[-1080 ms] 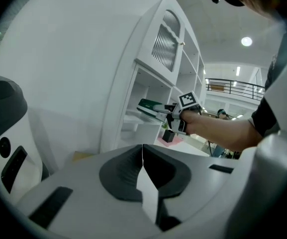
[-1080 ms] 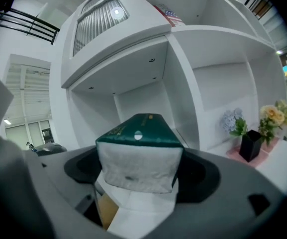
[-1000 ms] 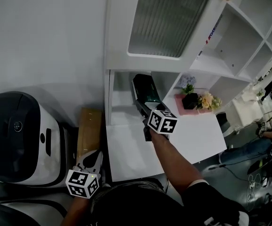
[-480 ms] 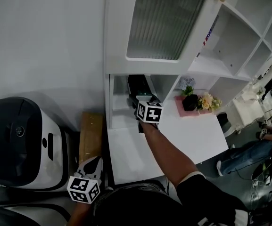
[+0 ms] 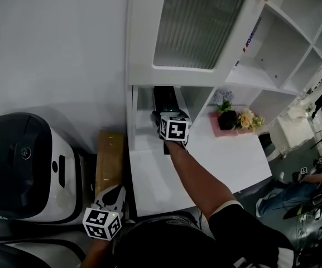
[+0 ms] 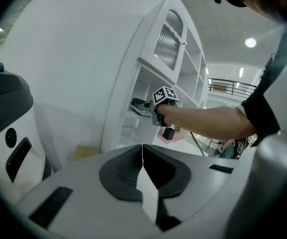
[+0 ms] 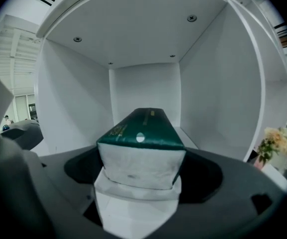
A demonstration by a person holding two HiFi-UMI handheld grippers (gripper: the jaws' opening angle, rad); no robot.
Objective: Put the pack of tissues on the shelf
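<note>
Black and white, one big round machine (image 5: 21,166) sits to the left of our left gripper (image 5: 116,190). We count two grippers, one in each hand. The left gripper hangs low, well apart from the shelf (image 5: 144,49). Its jaws are pressed together and nothing is between them. Just ahead of those jaws lies one brown cardboard box (image 5: 109,158), squeezed between the machine and one white table (image 5: 161,188).

Far ahead of the left jaws, the tall white shelf has many open boxes and one ribbed glass door (image 5: 197,21).

Our right gripper (image 5: 165,116) reaches into the low opening under that door. Its jaws are clamped on one pack of tissues (image 7: 141,133), dark green on top and white at the near end. The pack sticks straight out ahead of the jaws, inside the opening. White walls stand to the left and right of the jaws, a white roof is above them, and a back wall is far ahead. We cannot tell if the pack touches the shelf floor.

To the right of the right jaws, one bunch of flowers (image 5: 244,118) sits by one pink tray (image 5: 214,124) on the table. Farther right, one person (image 5: 294,180) sits low down.
</note>
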